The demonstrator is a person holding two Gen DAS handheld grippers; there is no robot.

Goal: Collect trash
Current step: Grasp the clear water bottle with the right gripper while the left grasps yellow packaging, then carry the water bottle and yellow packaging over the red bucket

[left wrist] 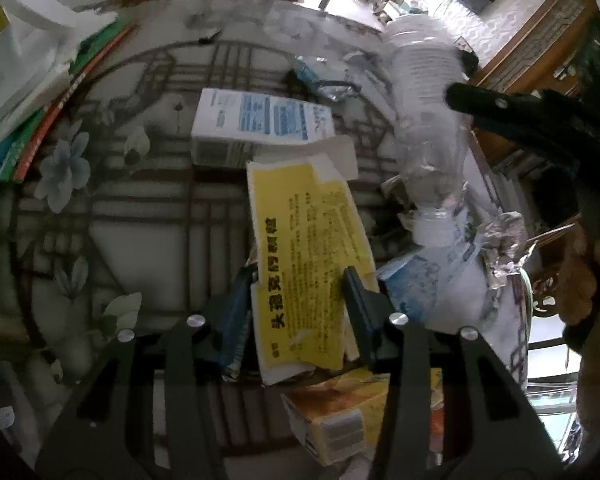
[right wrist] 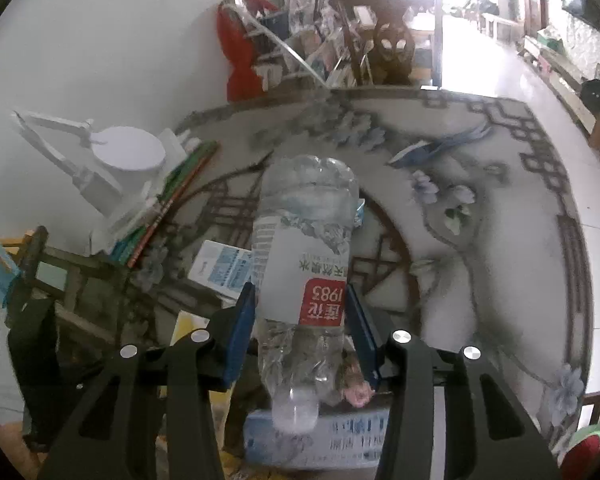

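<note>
My left hand-held gripper is clamped on a flattened yellow carton — both blue pads press its lower edges, and the carton fans away from me over the bench. Just under it, nearest me, lies an orange box. Beyond the carton's far end sits a white-and-blue box, and to its right a heap of crumpled foil.

My right hand-held gripper is closed on a clear plastic bottle — the pads squeeze its labelled middle, cap end toward me, base pointing away, held off the bench above a pale blue packet. At the far left a stack of books carries a white lamp.
</note>
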